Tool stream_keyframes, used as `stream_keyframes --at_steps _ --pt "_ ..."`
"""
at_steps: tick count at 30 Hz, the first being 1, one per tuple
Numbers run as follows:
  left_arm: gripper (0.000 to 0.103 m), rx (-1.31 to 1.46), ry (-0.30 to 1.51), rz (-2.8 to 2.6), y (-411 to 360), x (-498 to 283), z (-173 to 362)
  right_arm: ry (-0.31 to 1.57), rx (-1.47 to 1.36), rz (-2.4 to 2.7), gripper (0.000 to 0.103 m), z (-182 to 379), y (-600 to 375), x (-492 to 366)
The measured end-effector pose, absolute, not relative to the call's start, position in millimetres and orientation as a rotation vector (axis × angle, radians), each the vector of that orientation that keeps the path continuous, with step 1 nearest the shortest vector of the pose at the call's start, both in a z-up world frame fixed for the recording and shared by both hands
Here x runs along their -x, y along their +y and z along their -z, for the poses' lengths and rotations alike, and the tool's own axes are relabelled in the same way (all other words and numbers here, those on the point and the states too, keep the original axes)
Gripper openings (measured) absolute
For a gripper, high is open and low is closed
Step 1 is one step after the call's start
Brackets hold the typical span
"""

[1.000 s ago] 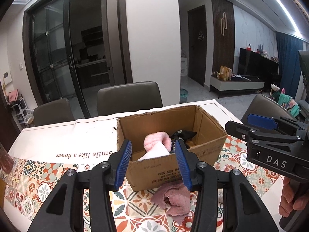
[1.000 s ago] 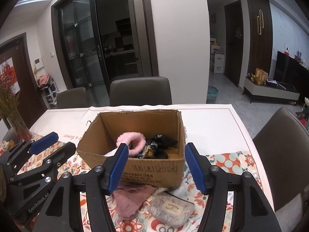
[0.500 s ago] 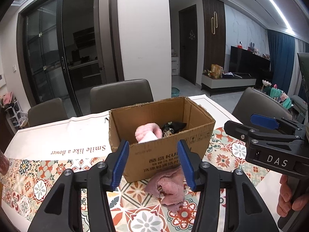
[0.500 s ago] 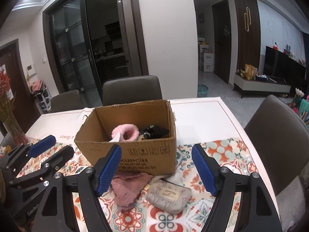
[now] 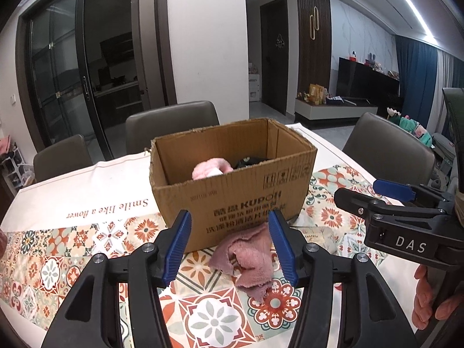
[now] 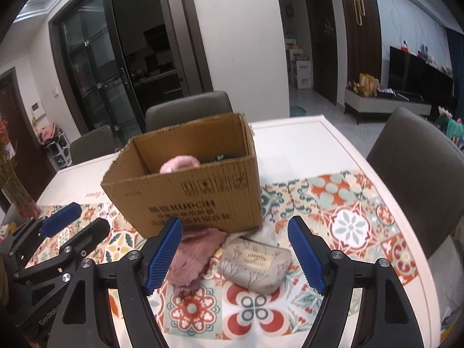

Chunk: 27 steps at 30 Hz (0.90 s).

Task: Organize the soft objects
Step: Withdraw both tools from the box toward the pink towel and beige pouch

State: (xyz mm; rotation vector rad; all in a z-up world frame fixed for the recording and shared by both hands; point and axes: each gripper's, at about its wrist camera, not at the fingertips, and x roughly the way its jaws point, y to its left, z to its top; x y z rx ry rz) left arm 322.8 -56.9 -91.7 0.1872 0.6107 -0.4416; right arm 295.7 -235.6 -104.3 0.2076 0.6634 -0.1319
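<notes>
An open cardboard box (image 5: 232, 197) (image 6: 188, 191) stands on the table. Inside it are a fluffy pink item (image 5: 210, 168) (image 6: 179, 163) and a dark item (image 5: 250, 161). A crumpled pink cloth (image 5: 249, 258) (image 6: 191, 253) lies on the tablecloth against the box's near side. A grey printed pouch (image 6: 255, 264) lies to its right. My left gripper (image 5: 230, 245) is open and empty, just before the pink cloth. My right gripper (image 6: 235, 253) is open and empty, above the pouch and the cloth's edge.
A patterned tile-print tablecloth (image 5: 95, 249) covers the near table; a white cloth with lettering (image 5: 87, 185) lies behind. Grey chairs (image 5: 171, 124) stand around the table, one at the right (image 6: 417, 156). A vase with red flowers (image 6: 14, 191) stands at the far left.
Both grippers have pulled back and down from over the box toward the near table. The cloth and the pouch now sit between the fingers. Both stayed open.
</notes>
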Motion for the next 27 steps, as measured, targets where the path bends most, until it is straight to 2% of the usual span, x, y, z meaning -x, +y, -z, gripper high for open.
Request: stream_keyframes --at_steps 2,4,9,27 --pt "0.056 -0.189 0.616 0.447 -57 -323 96 0.678 -0.22 0.139 0.078 111 -235 -295" --pt "0.056 -0.19 0.625 0.454 -57 -324 101 0.692 -0.23 0.146 0.084 116 -235 -295" --pt "0.056 -0.203 0.647 0.472 -60 -327 113 0.699 -0.262 0.177 0.086 130 -240 -290" --pt "0.057 -0.253 0.725 0.499 -77 -347 159 0.845 -0.371 0.199 0.086 195 -257 -305"
